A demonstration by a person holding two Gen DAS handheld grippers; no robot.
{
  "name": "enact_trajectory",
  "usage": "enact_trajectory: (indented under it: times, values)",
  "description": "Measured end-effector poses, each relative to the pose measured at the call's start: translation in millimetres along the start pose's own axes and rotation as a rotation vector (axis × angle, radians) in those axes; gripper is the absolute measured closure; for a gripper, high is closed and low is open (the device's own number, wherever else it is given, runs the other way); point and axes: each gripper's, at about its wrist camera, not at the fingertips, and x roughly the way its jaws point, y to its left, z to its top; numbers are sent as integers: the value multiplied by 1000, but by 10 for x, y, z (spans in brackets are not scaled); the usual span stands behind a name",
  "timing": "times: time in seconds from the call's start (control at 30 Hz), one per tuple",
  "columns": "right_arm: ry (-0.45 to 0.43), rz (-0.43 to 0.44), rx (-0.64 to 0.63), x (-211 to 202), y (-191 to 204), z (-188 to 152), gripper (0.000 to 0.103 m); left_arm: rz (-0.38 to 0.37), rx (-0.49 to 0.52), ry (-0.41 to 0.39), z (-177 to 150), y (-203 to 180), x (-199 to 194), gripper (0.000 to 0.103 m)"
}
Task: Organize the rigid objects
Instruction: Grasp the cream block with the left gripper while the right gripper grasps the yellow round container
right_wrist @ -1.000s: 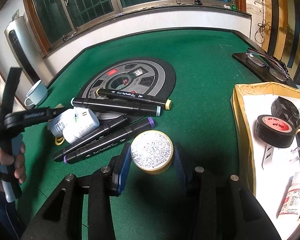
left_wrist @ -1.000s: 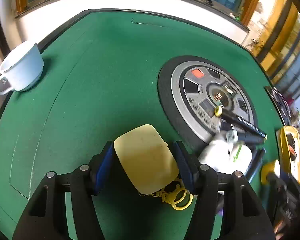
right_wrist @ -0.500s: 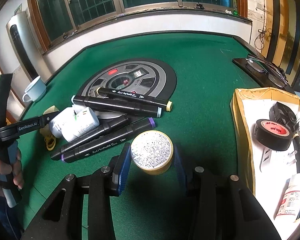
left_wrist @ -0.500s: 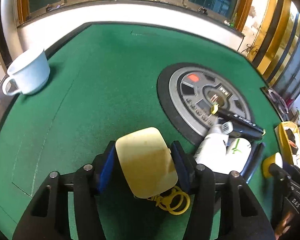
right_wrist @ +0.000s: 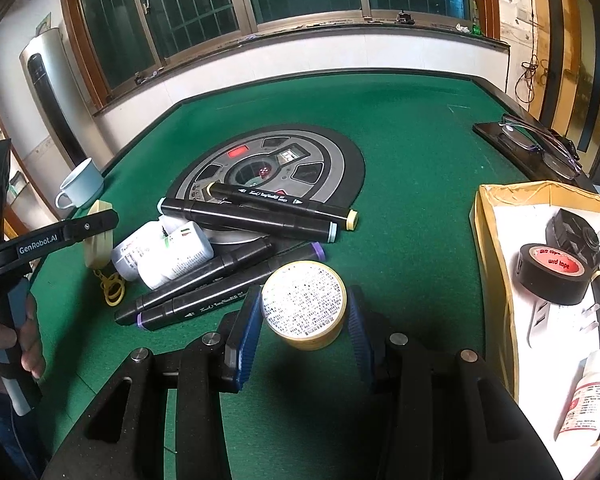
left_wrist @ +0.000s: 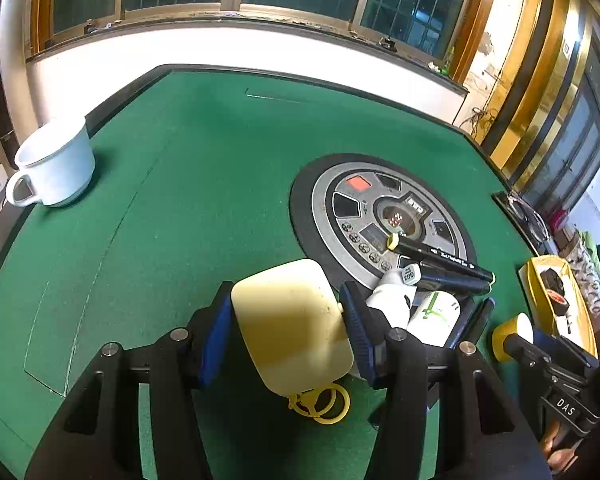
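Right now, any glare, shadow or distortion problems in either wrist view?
Left wrist: strong fisheye bending of the table edge; a shadow band crosses the cream tag between the pads; window wall overexposed. Right wrist: same barrel warp; the round tin label is glary and unreadable; marker print stays sharp.

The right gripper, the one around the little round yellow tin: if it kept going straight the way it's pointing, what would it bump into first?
Probably the purple-capped black marker lying just beyond the yellow tin that sits between the right gripper's pads; depth is hard to judge here.
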Motion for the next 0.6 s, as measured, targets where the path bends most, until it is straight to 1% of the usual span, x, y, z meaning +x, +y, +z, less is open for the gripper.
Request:
enact_trajectory:
  times: [0.2, 0.6]
  values:
    - [-20, 8, 6, -51, 9, 12, 66, -23, -10, -42, 26, -4, -107, 52]
    - [-39, 15, 4, -58, 27, 20, 66, -88, -13, -78, 63, -63, -240, 52]
